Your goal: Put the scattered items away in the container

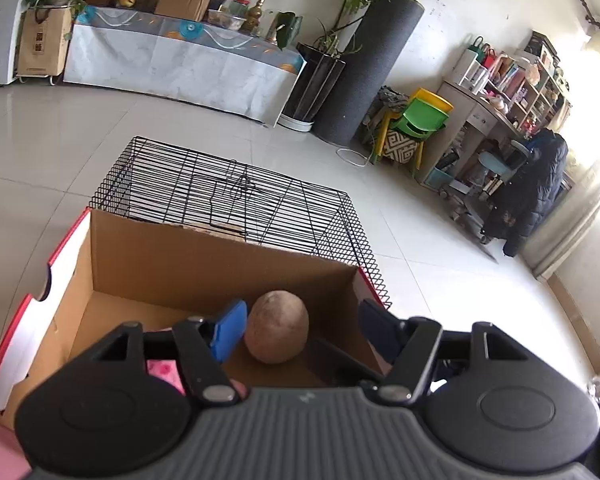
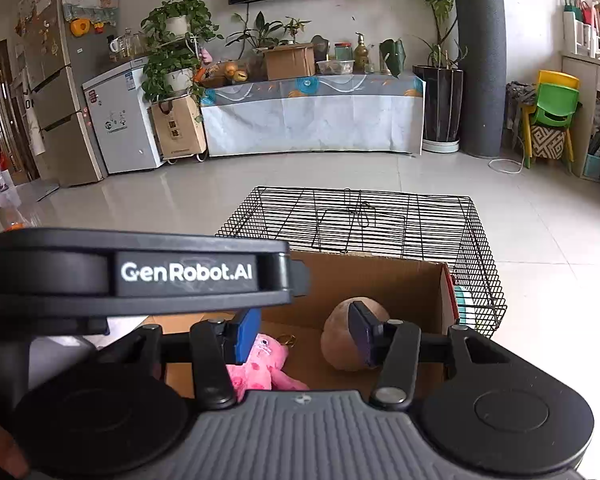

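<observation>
Two items, a brown ball (image 1: 277,327) and a pink toy (image 2: 260,364), are seen lying inside the box (image 1: 204,264), above which both the left tool (image 1: 304,332) and right tool (image 2: 304,334) are held wide open and empty, presumably after or between drops.

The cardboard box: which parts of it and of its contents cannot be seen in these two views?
- Left wrist view: the pink plush toy is mostly hidden behind the left hand-held gripper.
- Right wrist view: the right hand-held gripper covers part of the brown ball; the left gripper's body hides the left wall of the cardboard box.
- Both views: the box's near wall is hidden.
</observation>
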Demonstrator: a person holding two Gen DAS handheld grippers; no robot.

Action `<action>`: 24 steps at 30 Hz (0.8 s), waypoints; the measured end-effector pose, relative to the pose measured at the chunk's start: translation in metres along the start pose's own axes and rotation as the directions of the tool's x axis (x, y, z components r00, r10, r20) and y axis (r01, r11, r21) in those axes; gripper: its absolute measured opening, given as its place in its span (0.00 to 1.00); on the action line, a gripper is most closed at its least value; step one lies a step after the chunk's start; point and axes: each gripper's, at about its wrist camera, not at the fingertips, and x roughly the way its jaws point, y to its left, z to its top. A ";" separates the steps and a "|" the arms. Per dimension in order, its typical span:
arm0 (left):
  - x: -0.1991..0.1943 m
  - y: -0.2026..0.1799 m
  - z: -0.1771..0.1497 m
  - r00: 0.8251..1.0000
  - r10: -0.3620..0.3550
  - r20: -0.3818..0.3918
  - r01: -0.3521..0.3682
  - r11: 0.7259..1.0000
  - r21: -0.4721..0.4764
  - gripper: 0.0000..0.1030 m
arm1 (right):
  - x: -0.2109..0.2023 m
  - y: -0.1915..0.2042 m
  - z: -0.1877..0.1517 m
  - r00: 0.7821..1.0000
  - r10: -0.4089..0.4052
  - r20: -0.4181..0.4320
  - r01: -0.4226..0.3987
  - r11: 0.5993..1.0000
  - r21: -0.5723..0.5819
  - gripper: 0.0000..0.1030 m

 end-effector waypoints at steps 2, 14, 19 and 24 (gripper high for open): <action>-0.002 0.003 0.000 1.000 0.008 -0.001 -0.008 1.000 -0.004 0.63 | 0.001 0.001 -0.001 1.000 0.002 -0.009 -0.002 1.000 -0.004 0.49; -0.009 0.017 -0.004 0.998 0.062 -0.024 -0.062 0.998 -0.010 0.69 | 0.011 -0.004 -0.011 0.995 -0.018 -0.103 0.017 1.000 -0.015 0.49; -0.020 0.048 -0.008 0.989 0.148 -0.031 -0.148 0.989 -0.014 0.73 | 0.013 -0.021 -0.017 0.987 -0.035 -0.158 0.036 0.999 0.004 0.49; -0.027 0.072 -0.022 0.973 0.220 -0.071 -0.221 0.975 -0.012 0.73 | 0.011 -0.034 -0.033 0.978 -0.042 -0.204 0.046 0.999 0.015 0.50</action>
